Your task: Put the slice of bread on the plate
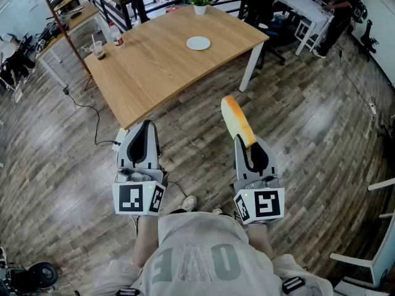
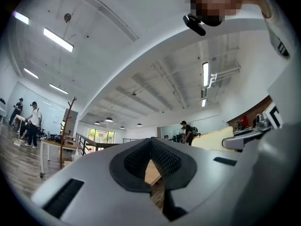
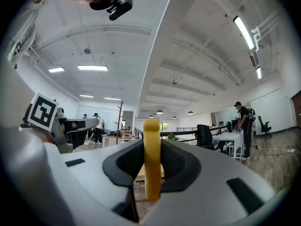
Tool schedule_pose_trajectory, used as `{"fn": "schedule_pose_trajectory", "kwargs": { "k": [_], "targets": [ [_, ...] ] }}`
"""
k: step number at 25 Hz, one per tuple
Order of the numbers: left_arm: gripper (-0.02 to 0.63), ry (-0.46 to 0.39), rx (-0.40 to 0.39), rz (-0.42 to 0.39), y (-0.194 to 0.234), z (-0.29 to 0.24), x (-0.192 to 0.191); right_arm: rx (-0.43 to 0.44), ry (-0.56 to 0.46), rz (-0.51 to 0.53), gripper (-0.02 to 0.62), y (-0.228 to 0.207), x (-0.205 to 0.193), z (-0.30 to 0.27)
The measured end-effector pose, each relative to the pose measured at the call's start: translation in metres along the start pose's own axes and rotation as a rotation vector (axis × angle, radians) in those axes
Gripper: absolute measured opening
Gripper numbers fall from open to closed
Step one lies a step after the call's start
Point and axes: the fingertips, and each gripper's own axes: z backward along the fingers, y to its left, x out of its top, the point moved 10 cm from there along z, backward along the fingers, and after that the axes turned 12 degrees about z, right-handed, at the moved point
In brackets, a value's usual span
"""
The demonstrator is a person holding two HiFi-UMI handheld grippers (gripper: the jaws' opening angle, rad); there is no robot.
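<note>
My right gripper (image 1: 248, 148) is shut on the slice of bread (image 1: 237, 121), which sticks out forward past its tips, edge-on and orange-crusted. In the right gripper view the bread (image 3: 152, 159) stands upright as a thin yellow strip between the two dark pads. My left gripper (image 1: 145, 132) is held beside it to the left, shut with nothing in it; its pads (image 2: 162, 160) meet at the top. The white plate (image 1: 198, 42) lies on the far part of the wooden table (image 1: 166, 60), well ahead of both grippers.
A cup with a straw (image 1: 98, 50) and a bottle (image 1: 116, 38) stand at the table's left edge, a potted plant (image 1: 199, 0) at its far edge. A cable (image 1: 86, 113) runs over the wooden floor. Black chairs (image 1: 259, 2), other desks and people are beyond.
</note>
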Motion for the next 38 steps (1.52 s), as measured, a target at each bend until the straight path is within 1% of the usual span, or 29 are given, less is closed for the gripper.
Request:
{"fn": "schedule_pose_trajectory", "kwargs": {
  "k": [3, 6, 8, 12, 16, 19, 21, 23, 25, 27, 29, 31, 33, 35, 38],
  "targets": [
    [0.009, -0.001, 0.005, 0.002, 0.005, -0.001, -0.002, 0.004, -0.001, 0.0, 0.091, 0.002, -0.003, -0.001],
    [0.009, -0.008, -0.013, 0.011, 0.0, 0.001, -0.003, 0.018, -0.006, -0.003, 0.091, 0.0, -0.006, 0.003],
    [0.009, -0.003, -0.023, 0.011, -0.007, 0.002, -0.004, 0.029, -0.006, -0.006, 0.091, -0.002, -0.008, 0.007],
    [0.009, 0.024, -0.018, -0.009, -0.024, 0.0, -0.01, 0.037, 0.004, -0.024, 0.091, -0.013, -0.019, 0.021],
    [0.009, 0.01, -0.025, -0.018, -0.044, 0.006, -0.013, 0.06, -0.001, -0.044, 0.091, -0.024, -0.029, 0.041],
    [0.009, 0.006, -0.009, -0.016, -0.058, 0.012, -0.018, 0.075, 0.005, -0.024, 0.091, -0.032, -0.035, 0.053],
    [0.009, 0.022, -0.007, -0.01, -0.069, 0.017, -0.025, 0.076, 0.027, -0.026, 0.091, -0.04, -0.042, 0.056],
    [0.009, 0.04, -0.012, -0.024, -0.076, 0.022, -0.027, 0.07, 0.039, -0.048, 0.092, -0.047, -0.047, 0.057],
    [0.009, 0.044, -0.006, -0.047, -0.074, 0.021, -0.027, 0.063, 0.027, -0.063, 0.092, -0.05, -0.046, 0.055],
    [0.009, 0.028, 0.0, -0.041, -0.068, 0.014, -0.027, 0.056, 0.003, -0.064, 0.091, -0.053, -0.046, 0.051],
    [0.009, -0.006, -0.012, -0.015, -0.062, 0.004, -0.035, 0.036, -0.007, -0.077, 0.092, -0.056, -0.054, 0.047],
    [0.009, -0.028, -0.018, -0.006, -0.059, -0.013, -0.045, 0.018, 0.024, -0.102, 0.091, -0.062, -0.067, 0.04],
    [0.009, -0.029, -0.006, -0.008, -0.056, -0.031, -0.049, 0.035, 0.051, -0.125, 0.092, -0.069, -0.073, 0.032],
    [0.009, -0.026, 0.005, -0.011, -0.049, -0.046, -0.052, 0.057, 0.03, -0.128, 0.091, -0.074, -0.071, 0.02],
    [0.009, 0.001, -0.008, -0.005, -0.04, -0.079, -0.064, 0.04, 0.007, -0.1, 0.091, -0.084, -0.069, -0.01]
  ]
}}
